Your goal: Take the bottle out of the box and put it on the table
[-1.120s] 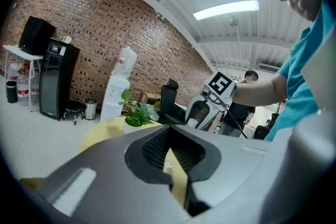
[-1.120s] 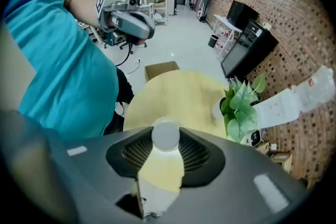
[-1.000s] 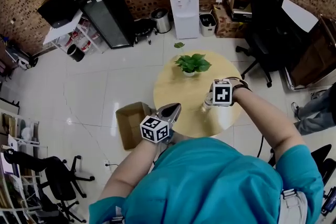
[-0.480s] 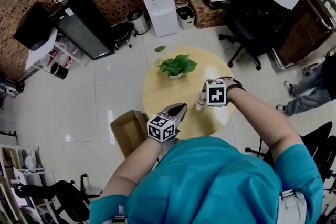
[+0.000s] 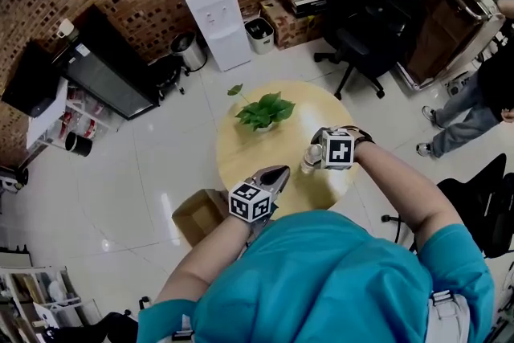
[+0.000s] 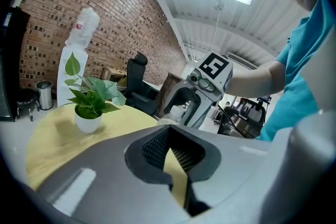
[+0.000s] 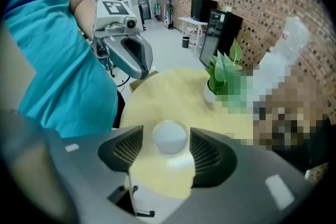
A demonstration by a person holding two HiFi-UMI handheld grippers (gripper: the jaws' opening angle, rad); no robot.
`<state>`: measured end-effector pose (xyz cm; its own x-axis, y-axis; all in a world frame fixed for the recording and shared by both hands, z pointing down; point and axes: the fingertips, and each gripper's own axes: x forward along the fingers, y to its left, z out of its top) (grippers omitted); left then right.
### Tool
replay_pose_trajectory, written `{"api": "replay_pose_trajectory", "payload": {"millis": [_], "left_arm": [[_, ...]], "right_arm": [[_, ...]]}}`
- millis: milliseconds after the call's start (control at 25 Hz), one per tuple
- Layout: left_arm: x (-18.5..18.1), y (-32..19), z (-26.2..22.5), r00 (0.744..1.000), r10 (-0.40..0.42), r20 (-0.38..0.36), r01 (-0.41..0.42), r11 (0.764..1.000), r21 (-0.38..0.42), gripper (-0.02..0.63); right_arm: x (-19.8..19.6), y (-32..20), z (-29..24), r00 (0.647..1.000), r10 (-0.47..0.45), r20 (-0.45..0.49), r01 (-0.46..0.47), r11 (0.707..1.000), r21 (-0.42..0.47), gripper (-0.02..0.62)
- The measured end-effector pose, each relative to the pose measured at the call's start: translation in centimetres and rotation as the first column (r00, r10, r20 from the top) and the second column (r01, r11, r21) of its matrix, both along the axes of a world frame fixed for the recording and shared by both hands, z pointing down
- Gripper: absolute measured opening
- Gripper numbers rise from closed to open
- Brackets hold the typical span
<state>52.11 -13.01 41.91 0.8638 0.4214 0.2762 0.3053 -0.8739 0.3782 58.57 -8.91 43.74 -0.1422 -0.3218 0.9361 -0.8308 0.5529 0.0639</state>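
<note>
A clear bottle [image 5: 308,163] with a white cap [image 7: 169,137] stands upright on the round yellow table [image 5: 265,149], near its right side. My right gripper [image 5: 316,156] points steeply down over it. In the right gripper view the cap sits between the opening jaws of the right gripper [image 7: 167,149], with a gap on each side, so the pads do not press it. My left gripper [image 5: 281,171] hovers at the table's near edge, shut and empty, and it points across the table at the right gripper [image 6: 190,106].
A potted green plant [image 5: 261,110] stands at the far side of the table. The open cardboard box [image 5: 197,214] sits on the floor left of the table. A water dispenser [image 5: 217,12], office chairs and a person [image 5: 482,100] at the right ring the area.
The head view has swung, so the room sits differently in the frame. My left gripper has come from beside the box to the table's near edge. My right gripper stays over the bottle.
</note>
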Motion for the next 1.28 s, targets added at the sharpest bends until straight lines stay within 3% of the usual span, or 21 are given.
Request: {"api": "replay_pose_trajectory", "payload": {"millis": [120, 240, 320, 440, 560, 720, 880, 1000, 1160, 1240, 1280], "left_arm": [[-0.7, -1.0, -0.9, 1.0, 0.023, -0.014, -0.023, 1.0, -0.015, 0.0], [-1.4, -2.4, -1.6, 0.999, 0.041, -0.035, -0.042, 0.999, -0.031, 0.0], [-1.9, -3.1, -1.8, 0.997, 0.047, -0.053, -0.05, 0.998, -0.048, 0.0], [-2.8, -4.0, -1.7, 0.995, 0.053, -0.083, -0.059, 0.996, -0.068, 0.0], [-3.4, -4.7, -1.4, 0.995, 0.041, -0.093, -0.048, 0.996, -0.076, 0.0], [-4.2, -3.0, -2.1, 0.996, 0.006, -0.086, -0.014, 0.996, -0.089, 0.0], [-4.8, 0.4, -5.8, 0.995, -0.013, -0.095, 0.008, 0.999, -0.054, 0.0], [-5.5, 3.7, -9.2, 0.994, -0.05, -0.098, 0.045, 0.998, -0.046, 0.0], [-5.4, 10.6, -10.0, 0.989, -0.117, -0.093, 0.111, 0.992, -0.066, 0.0], [-4.9, 15.0, -9.4, 0.986, -0.139, -0.091, 0.134, 0.989, -0.061, 0.0], [-4.5, 17.2, -9.2, 0.985, -0.145, -0.091, 0.141, 0.988, -0.056, 0.0]], "right_arm": [[-2.4, -0.9, -0.9, 0.992, 0.041, 0.119, -0.05, 0.996, 0.076, 0.305], [-1.8, -1.8, -3.5, 0.975, 0.142, 0.168, -0.173, 0.967, 0.186, 0.308], [-0.9, -2.0, -5.7, 0.953, 0.208, 0.219, -0.266, 0.922, 0.28, 0.308], [0.2, -1.1, -8.0, 0.901, 0.286, 0.327, -0.407, 0.817, 0.407, 0.307], [0.3, 1.1, -9.4, 0.853, 0.324, 0.409, -0.501, 0.728, 0.468, 0.306], [-1.0, 5.8, -10.7, 0.818, 0.327, 0.473, -0.554, 0.665, 0.5, 0.297], [-2.3, 10.6, -13.5, 0.79, 0.286, 0.543, -0.588, 0.605, 0.537, 0.254], [-3.4, 14.4, -16.1, 0.759, 0.232, 0.608, -0.61, 0.579, 0.541, 0.192], [-3.6, 20.5, -16.7, 0.753, 0.137, 0.644, -0.586, 0.584, 0.561, 0.089], [-2.9, 23.8, -15.9, 0.754, 0.084, 0.651, -0.565, 0.589, 0.578, 0.006], [-2.4, 25.4, -15.4, 0.751, 0.064, 0.657, -0.559, 0.592, 0.581, 0.002]]}}
